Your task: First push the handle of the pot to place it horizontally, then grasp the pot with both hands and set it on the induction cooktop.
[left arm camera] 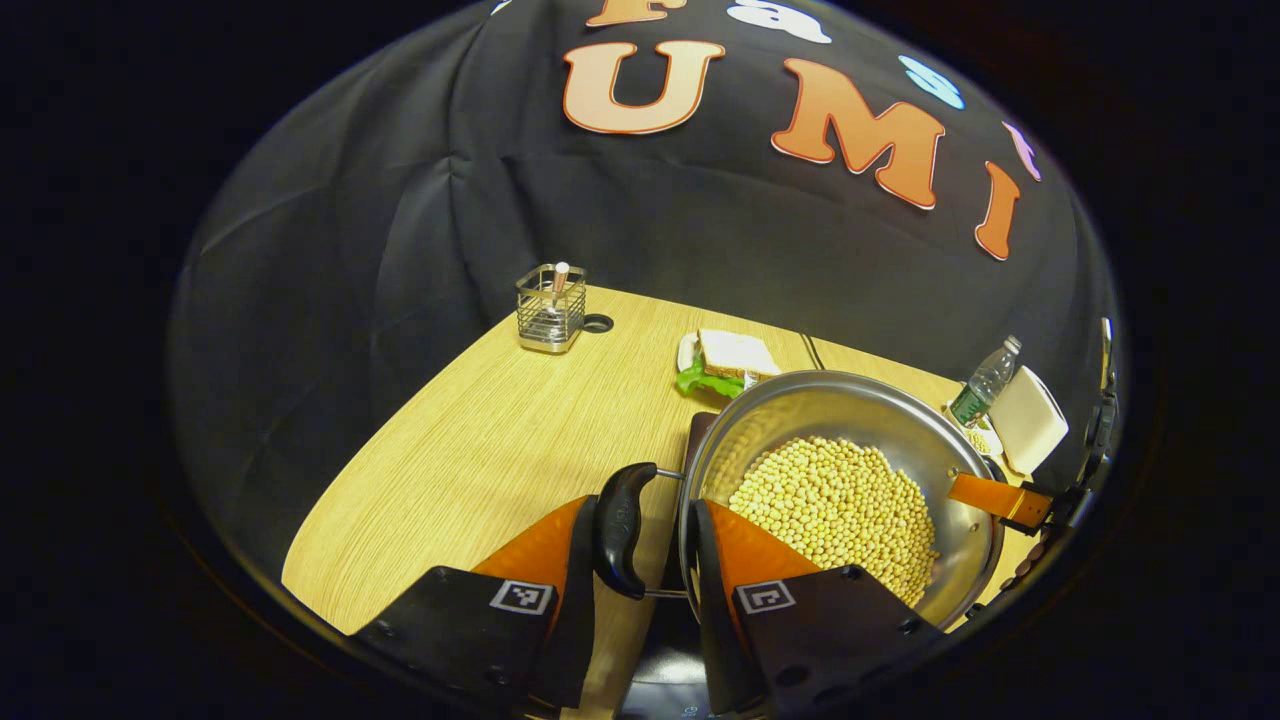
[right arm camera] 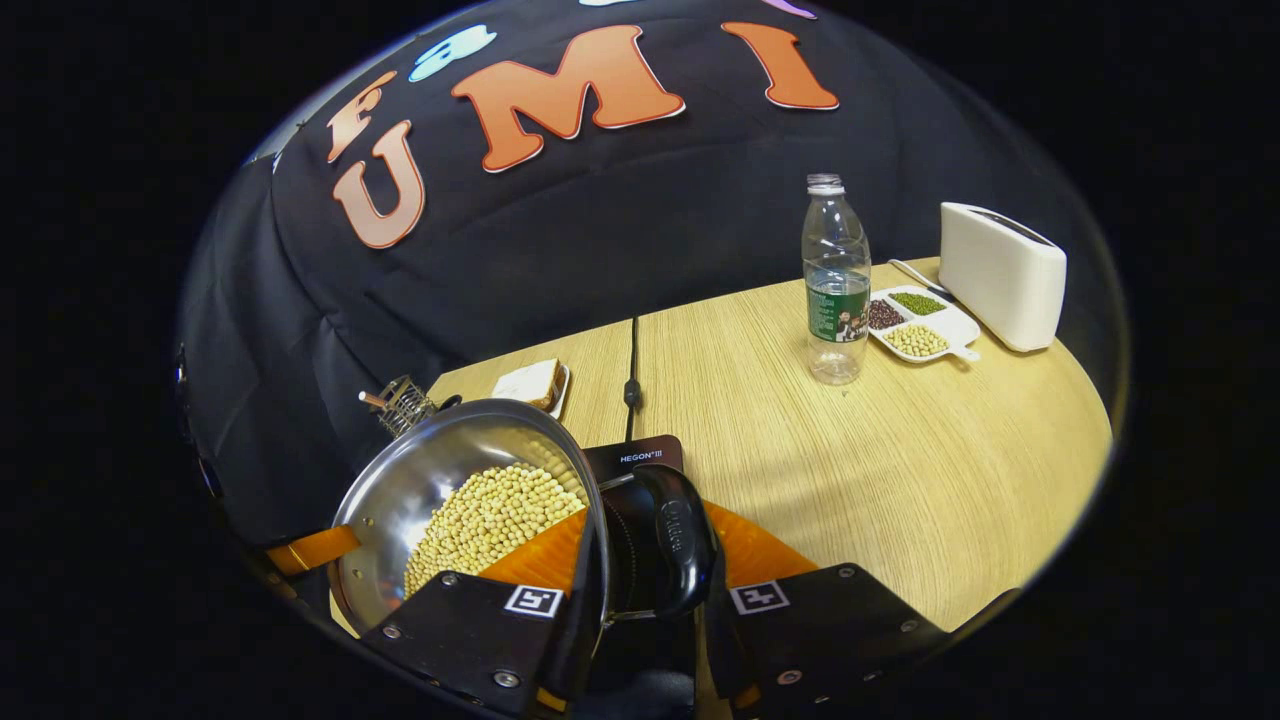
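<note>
A steel pot (left arm camera: 850, 405) holding soybeans (left arm camera: 840, 510) sits over the dark induction cooktop (right arm camera: 640, 455), whose corner also peeks out beside the pot wall (left arm camera: 698, 432). My left gripper (left arm camera: 645, 505) is shut across the pot's black left handle (left arm camera: 622, 530), one finger outside the handle and the other inside the rim. In the right gripper view, my right gripper (right arm camera: 650, 520) is shut the same way on the opposite black handle (right arm camera: 682, 540), with one finger over the beans (right arm camera: 490, 520). Whether the pot rests on the cooktop or hangs just above it I cannot tell.
On the wooden table (left arm camera: 480, 440) stand a wire utensil holder (left arm camera: 550, 308) and a sandwich on a plate (left arm camera: 730, 360). A water bottle (right arm camera: 836, 285), a divided dish of beans (right arm camera: 920, 325) and a white toaster (right arm camera: 1002, 275) stand at the right. A black cable (right arm camera: 632, 370) runs back from the cooktop.
</note>
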